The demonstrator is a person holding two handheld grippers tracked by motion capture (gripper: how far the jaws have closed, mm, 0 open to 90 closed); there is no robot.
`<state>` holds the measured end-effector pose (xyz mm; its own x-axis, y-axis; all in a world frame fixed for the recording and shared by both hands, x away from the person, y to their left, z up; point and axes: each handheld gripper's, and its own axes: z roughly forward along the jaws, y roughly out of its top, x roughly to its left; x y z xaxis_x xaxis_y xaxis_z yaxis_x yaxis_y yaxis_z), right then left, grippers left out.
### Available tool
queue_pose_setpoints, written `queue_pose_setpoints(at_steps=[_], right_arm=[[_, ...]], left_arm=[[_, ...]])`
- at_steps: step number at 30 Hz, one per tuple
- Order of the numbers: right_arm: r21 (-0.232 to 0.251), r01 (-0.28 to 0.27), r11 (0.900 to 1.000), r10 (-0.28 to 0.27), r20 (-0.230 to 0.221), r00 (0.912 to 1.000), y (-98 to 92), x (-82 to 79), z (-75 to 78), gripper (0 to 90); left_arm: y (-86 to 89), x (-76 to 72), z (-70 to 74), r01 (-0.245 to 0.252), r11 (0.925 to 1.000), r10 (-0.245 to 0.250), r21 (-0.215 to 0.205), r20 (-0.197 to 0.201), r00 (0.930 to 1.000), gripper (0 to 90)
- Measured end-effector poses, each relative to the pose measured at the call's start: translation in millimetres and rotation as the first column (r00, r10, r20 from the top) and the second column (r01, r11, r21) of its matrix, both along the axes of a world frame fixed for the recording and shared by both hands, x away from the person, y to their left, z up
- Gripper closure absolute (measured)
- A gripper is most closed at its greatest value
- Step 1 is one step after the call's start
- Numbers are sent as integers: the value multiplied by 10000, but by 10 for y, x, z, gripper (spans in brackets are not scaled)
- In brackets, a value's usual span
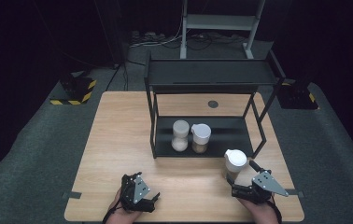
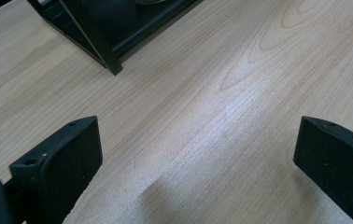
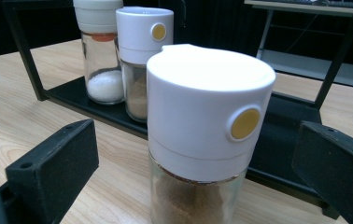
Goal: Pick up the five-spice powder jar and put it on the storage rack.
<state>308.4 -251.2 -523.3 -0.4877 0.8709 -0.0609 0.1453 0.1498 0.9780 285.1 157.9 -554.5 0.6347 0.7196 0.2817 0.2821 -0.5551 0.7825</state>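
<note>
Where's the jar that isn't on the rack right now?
The brown-powder jar stands on the table, off the rack's front right corner, between the right gripper's open jaws.

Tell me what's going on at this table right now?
A person holds a gripper in each hand at a wooden table. The right gripper, jaws open, is lined up on a white-capped spice jar standing on the table just in front of a black rack, not gripping it. Two more jars sit on the rack's lower shelf. The left gripper is open over bare wood.
</note>
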Motion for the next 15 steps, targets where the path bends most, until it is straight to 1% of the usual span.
queue_pose_setpoints(at_steps=[4, 11, 15], right_arm=[[-14, -2, 10000, 2, -25, 10000, 9, 27, -20, 0], [137, -16, 9999, 18, -147, 9999, 45, 114, -87, 0], [246, -41, 9997, 45, -143, 9999, 50, 145, -113, 0]], left_arm=[[0, 0, 0, 7, 10000, -7, 0, -4, 10000, 13], [2, 0, 0, 7, 10000, -7, -27, -8, 10000, 13], [1, 0, 0, -1, 10000, 1, -35, -20, 10000, 13]])
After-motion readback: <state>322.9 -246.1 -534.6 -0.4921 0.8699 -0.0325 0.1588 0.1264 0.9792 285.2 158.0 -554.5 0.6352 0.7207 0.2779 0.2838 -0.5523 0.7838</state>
